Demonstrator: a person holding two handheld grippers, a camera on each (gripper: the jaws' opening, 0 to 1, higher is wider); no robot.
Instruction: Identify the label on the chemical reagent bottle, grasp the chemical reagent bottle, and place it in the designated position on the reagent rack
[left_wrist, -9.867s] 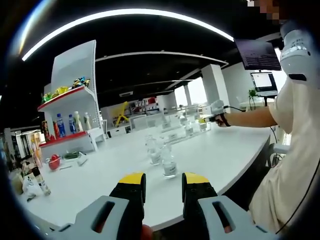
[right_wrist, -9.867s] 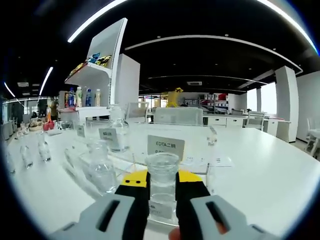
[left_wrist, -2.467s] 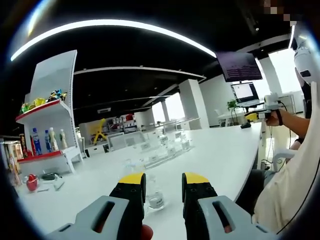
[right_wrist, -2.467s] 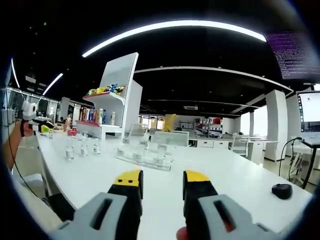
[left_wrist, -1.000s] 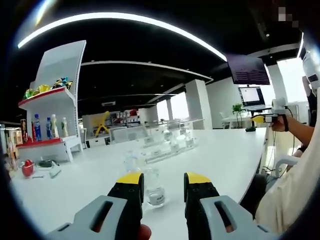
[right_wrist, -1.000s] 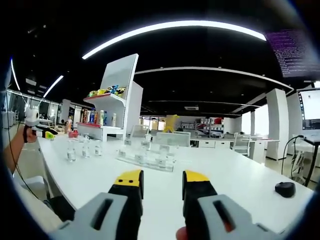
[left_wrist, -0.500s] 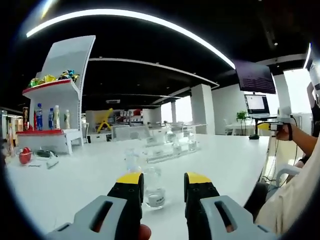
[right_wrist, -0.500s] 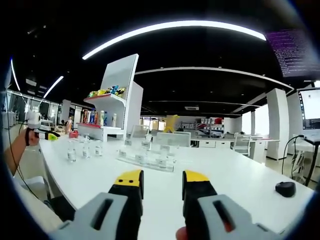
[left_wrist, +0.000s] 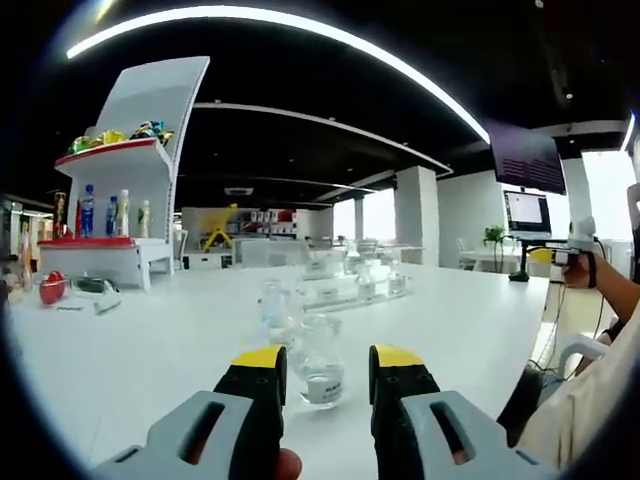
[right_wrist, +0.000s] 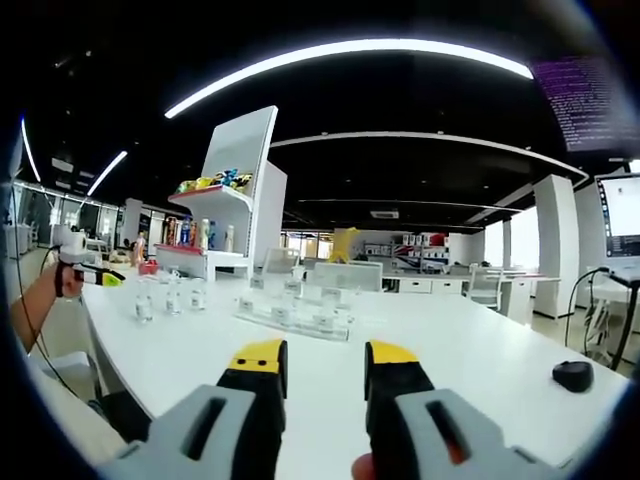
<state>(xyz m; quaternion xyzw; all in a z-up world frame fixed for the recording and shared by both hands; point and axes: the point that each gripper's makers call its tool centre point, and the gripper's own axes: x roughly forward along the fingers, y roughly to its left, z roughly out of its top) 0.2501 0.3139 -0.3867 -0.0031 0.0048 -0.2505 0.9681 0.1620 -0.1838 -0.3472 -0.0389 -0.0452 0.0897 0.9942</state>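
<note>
Reagent bottle (left_wrist: 322, 365), clear glass with a small white label low on its front, stands upright on the white table (left_wrist: 150, 340), near the edge closest to me. It sits just ahead of my left claw (left_wrist: 322, 372), whose yellow-tipped jaws are spread apart with nothing between them yet. A second clear bottle (left_wrist: 272, 312) stands just behind the first and toward its left, close enough that the two outlines overlap. The reagent rack (left_wrist: 350, 290), clear plastic with bottles already in it, lies farther toward the middle of the table. My right claw (right_wrist: 320, 368) hovers over bare table well short of the rack (right_wrist: 290, 315), jaws likewise parted and empty.

Risks, as I judge them:
- The label is too small to read from here; closing without identifying it could send the bottle to the wrong slot.
- My left jaw could clip the neighbouring bottle on the way in and tip it.
- Smooth glass may slip if I clamp high near the neck or off centre.
- The clear rack walls are hard to see, so a low carry could strike them.
</note>
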